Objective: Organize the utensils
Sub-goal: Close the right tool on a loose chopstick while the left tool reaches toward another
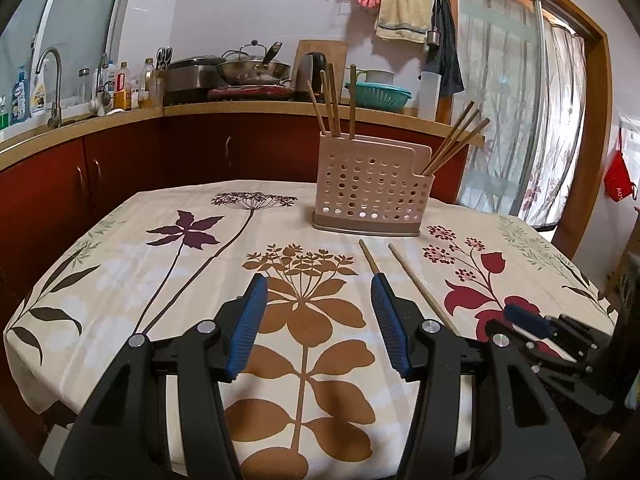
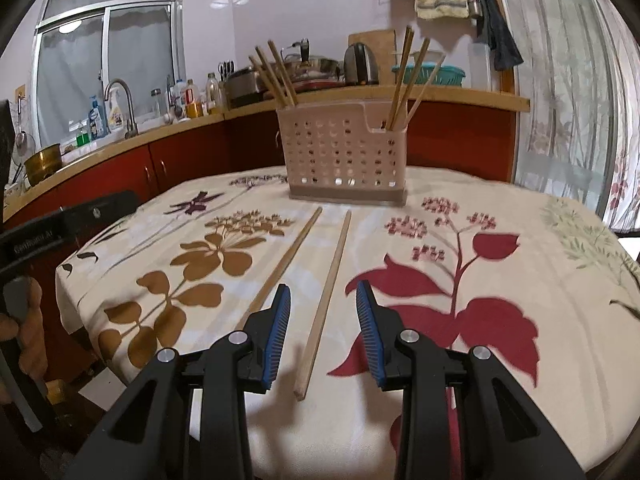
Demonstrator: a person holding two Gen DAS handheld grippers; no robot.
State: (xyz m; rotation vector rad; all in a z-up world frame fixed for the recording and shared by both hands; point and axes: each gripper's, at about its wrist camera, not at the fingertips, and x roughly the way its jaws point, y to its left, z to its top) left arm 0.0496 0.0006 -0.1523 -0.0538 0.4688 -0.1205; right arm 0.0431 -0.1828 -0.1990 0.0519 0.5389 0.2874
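Floral tablecloth (image 1: 200,280) covers table; kitchen counter (image 1: 120,124) behind.

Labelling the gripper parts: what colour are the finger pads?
Blue, ribbed pads on black fingers; clearest in the right wrist view.

Two chopsticks (image 2: 320,300) lie side by side before the holder (image 2: 344,156).
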